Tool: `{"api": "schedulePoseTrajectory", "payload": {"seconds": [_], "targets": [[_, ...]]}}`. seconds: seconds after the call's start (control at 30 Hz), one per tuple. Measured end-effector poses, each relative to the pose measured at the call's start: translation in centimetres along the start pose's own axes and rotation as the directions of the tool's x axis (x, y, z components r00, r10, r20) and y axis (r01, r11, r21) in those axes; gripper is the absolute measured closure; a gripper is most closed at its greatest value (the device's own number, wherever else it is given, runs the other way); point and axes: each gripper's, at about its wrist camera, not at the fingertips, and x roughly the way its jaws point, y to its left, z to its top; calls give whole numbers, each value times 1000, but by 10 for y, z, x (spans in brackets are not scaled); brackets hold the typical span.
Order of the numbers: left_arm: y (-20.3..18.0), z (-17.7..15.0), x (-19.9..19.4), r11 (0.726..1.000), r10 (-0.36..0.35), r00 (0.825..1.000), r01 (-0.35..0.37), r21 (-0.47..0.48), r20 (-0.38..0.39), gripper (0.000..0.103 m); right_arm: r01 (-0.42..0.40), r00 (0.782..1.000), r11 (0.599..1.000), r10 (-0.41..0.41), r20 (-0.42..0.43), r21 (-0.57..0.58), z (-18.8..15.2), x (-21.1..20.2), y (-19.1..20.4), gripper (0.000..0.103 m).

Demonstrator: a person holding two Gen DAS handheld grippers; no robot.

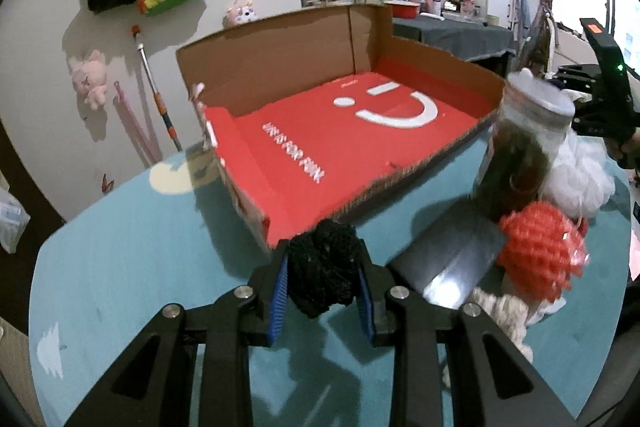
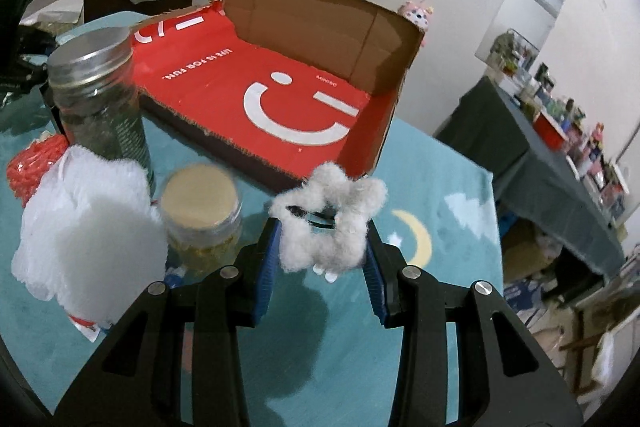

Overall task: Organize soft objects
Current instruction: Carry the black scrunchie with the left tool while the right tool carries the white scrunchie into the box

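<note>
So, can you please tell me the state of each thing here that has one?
Left gripper: shut on black mesh pouf.
Right gripper: shut on fluffy white hair claw.
Red-lined cardboard box: open, empty.
Tall glass jar: upright, lid on.
Short jar: upright, lidded.

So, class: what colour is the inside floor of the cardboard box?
Red, with a white smiley face and white lettering; the box floor shows best in the right wrist view.

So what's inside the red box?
Nothing yet. The red box shows only its floor with a white smiley; the strip behind its near wall is hidden.
</note>
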Motion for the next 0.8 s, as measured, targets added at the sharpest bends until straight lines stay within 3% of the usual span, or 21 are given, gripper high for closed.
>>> {"api": "schedulePoseTrajectory", "payload": {"seconds": [0.23, 0.4, 0.57, 0.8], "targets": [[2, 37, 12, 999, -47, 999, 47, -26, 4, 72, -61, 998, 998, 61, 33, -12, 32, 1, -8, 66], [5, 62, 37, 995, -49, 998, 44, -87, -51, 72, -151, 988, 986, 150, 24, 64, 64, 20, -17, 66], [4, 76, 69, 993, -23, 989, 6, -121, -144, 72, -177, 980, 973, 189, -69, 152, 92, 58, -18, 66], [11, 75, 102, 989, 7, 964, -46, -140, -267, 71, -162, 941, 956, 224, -253, 245, 98, 110, -20, 65]]}}
